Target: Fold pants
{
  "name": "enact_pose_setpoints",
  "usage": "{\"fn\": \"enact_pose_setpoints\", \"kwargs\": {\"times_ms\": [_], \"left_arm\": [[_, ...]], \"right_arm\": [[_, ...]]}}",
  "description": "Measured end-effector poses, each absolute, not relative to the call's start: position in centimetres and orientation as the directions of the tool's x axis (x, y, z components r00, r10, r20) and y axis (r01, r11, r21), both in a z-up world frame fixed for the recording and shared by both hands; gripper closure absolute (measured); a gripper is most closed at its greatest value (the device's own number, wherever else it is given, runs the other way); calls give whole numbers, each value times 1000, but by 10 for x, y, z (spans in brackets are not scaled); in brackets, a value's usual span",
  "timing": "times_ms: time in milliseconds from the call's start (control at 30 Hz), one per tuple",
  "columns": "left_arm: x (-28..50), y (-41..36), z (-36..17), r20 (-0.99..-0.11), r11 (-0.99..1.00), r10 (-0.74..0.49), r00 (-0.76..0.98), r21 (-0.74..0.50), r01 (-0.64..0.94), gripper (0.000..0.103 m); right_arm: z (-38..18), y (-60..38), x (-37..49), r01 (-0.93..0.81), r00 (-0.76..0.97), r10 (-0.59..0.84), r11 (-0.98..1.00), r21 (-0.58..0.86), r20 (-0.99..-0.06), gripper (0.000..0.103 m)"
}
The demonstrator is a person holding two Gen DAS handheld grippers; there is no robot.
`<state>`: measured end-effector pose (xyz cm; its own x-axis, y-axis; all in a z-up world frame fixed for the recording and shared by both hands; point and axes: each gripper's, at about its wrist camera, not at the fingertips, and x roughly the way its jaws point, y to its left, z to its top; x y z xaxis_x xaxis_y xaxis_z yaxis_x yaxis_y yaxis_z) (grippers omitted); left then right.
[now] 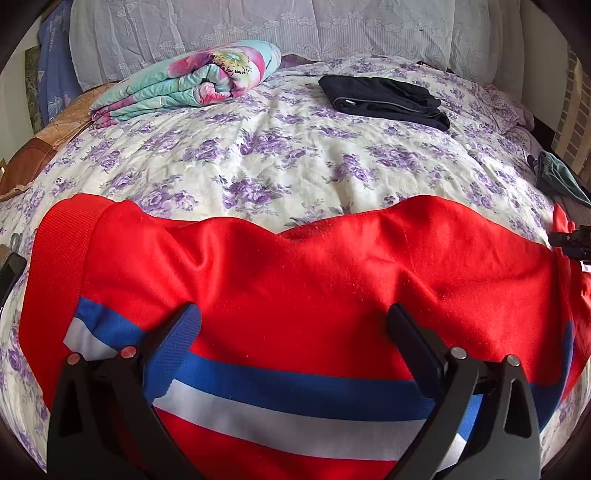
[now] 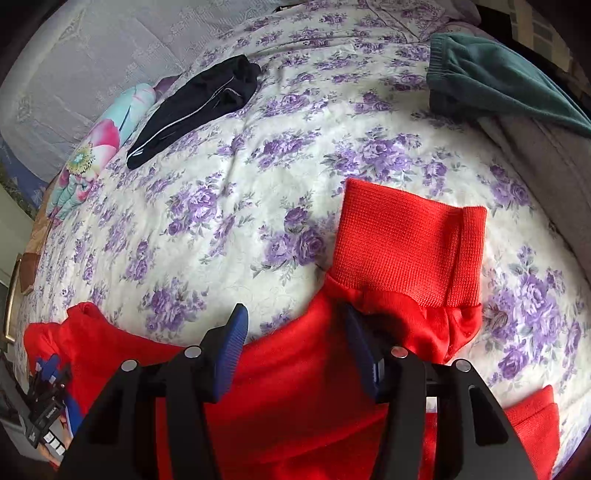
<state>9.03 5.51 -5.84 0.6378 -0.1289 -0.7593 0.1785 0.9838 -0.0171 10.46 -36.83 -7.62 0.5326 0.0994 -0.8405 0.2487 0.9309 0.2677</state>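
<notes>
Red track pants (image 1: 295, 280) with a blue and white side stripe (image 1: 295, 398) lie across the near part of the floral bedsheet (image 1: 280, 158). My left gripper (image 1: 295, 317) is open, its fingers spread wide just above the striped side of the pants, holding nothing. In the right wrist view the pants (image 2: 295, 398) end in a ribbed red cuff (image 2: 406, 240) lying flat on the sheet. My right gripper (image 2: 295, 321) is open over the leg just short of that cuff. The left gripper (image 2: 48, 402) shows at the far left edge there.
Folded black pants (image 1: 384, 99) lie at the far side of the bed, next to a rolled floral blanket (image 1: 188, 81). A dark green garment (image 2: 498, 85) lies at the right edge. A lace curtain (image 1: 258, 29) hangs behind the bed.
</notes>
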Motion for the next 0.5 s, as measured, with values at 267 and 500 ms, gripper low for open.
{"fn": "enact_pose_setpoints", "kwargs": {"times_ms": [267, 500], "left_arm": [[90, 56, -57, -755, 983, -144, 640, -32, 183, 5], [89, 56, -57, -754, 982, -147, 640, -34, 185, 5]], "right_arm": [[-75, -368, 100, 211, 578, 41, 957, 198, -815, 96], [-26, -397, 0, 219, 785, 82, 890, 399, -614, 100]]}}
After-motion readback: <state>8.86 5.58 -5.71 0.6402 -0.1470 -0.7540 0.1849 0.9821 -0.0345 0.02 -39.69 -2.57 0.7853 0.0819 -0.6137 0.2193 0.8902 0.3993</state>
